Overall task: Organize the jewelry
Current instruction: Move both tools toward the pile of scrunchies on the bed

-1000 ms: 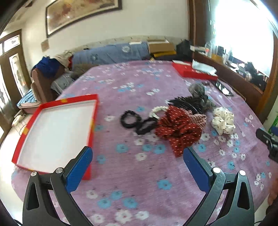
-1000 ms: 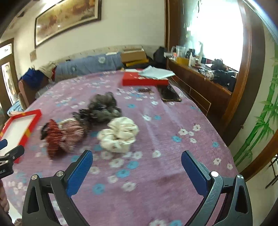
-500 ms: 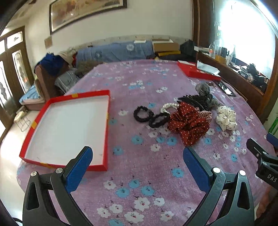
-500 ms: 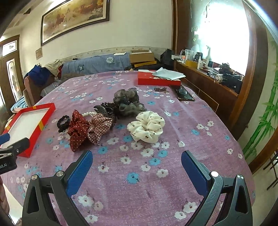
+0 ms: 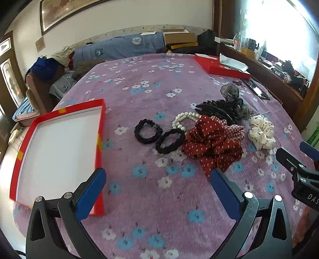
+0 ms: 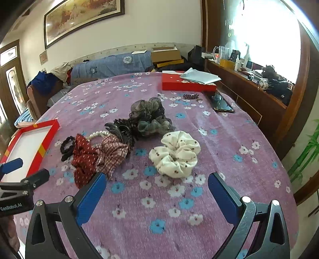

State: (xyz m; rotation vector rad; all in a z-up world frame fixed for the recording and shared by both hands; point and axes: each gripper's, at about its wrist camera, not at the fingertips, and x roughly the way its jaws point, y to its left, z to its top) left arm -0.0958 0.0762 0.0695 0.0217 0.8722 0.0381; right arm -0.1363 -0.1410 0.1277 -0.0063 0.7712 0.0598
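Ahead of the tool we see a counter draped in a purple cloth printed with white and blue flowers point(image 6: 219, 139). At its far end, up and to the right of the tool, lies a closed red flat box point(image 6: 187, 84) with a pale folded sheet of paper point(image 6: 199, 76) on its lid. Nearer us, on the right, a dark glossy phone point(image 6: 222, 103) lies flat on the cloth. Beyond the counter we make out a blue bundled blanket with round white emblems point(image 5: 123, 47), brown cardboard boxes point(image 6: 166, 55) beside it, and a wide framed painting point(image 6: 79, 18) on the white wall. Along the right runs a dark wooden sideboard point(image 6: 249, 93).
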